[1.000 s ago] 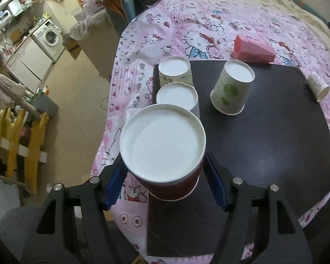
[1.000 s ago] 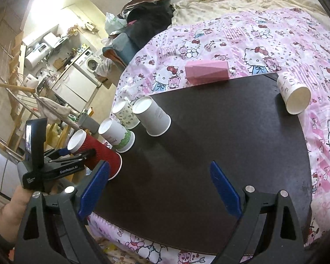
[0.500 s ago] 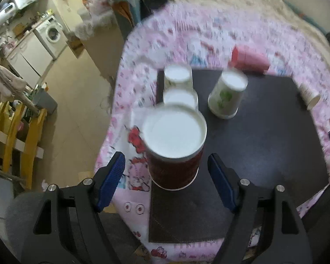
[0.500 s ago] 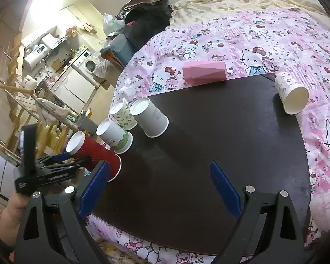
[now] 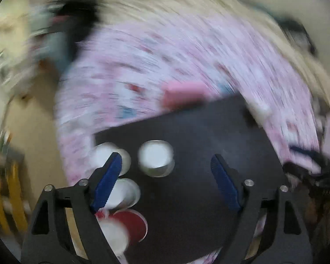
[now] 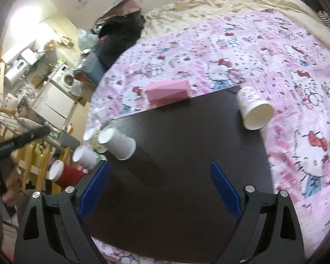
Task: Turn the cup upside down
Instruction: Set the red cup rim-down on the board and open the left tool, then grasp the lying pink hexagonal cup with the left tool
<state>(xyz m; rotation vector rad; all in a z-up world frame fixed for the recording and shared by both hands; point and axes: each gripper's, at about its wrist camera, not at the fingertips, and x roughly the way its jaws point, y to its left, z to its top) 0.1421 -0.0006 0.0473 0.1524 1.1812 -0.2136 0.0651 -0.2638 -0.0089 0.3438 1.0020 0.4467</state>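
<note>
The red ribbed cup [image 5: 132,222] stands upside down at the near left corner of the dark mat [image 5: 198,136]; it also shows as the red cup [image 6: 65,175] in the right wrist view. My left gripper [image 5: 167,182] hangs above the mat to the cup's right, its jaws opening with nothing between them; this view is badly blurred. Three white cups [image 6: 118,142] stand upside down beside the red one. Another white cup [image 6: 254,110] lies on its side at the mat's far right edge. My right gripper [image 6: 159,189] is open over the mat, holding nothing.
A pink box [image 6: 168,91] lies at the far edge of the mat [image 6: 187,165], on a pink patterned bedcover [image 6: 242,50]. A hand [image 6: 8,184] holds the left tool at the left border. Floor, yellow rails and a washing machine [image 6: 67,79] lie beyond the bed's left side.
The left gripper let go of the red cup, widened its jaws, rose and swung right. The cup stays upside down on the mat's corner. The right gripper shifted slightly.
</note>
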